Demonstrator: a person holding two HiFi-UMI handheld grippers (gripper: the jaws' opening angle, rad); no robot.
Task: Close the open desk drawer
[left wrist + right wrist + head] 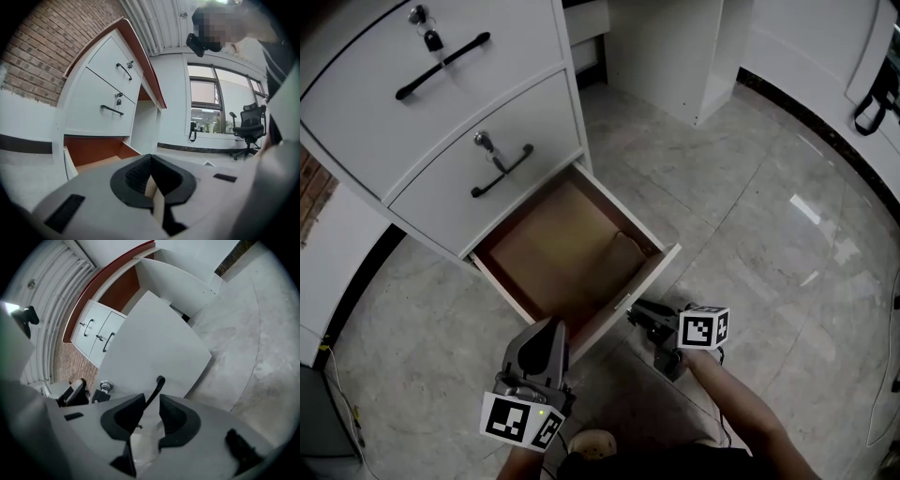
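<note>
1. Head view: the open bottom drawer (562, 253) sticks out of the white desk toward the person. Its long front panel (645, 279) runs crosswise just ahead of both grippers.
2. The right gripper (639, 315) is at the outer face of the front panel. Its jaws are spread with the black bar handle (154, 392) between them, and neither pad appears to press on it.
3. The left gripper (551, 330) hovers near the panel's other end, pads pressed together on nothing.
4. Closing likely means pushing square to the panel, along the drawer's depth, away from the person. The right gripper looks better placed for this.
5. The panel is smooth, flat and white. The drawer's inside is brown, wood-toned and bare. A round metal lock (107, 386) sits beside the slim handle. The floor (750, 216) beneath the drawer is glossy and stone-patterned.
</note>
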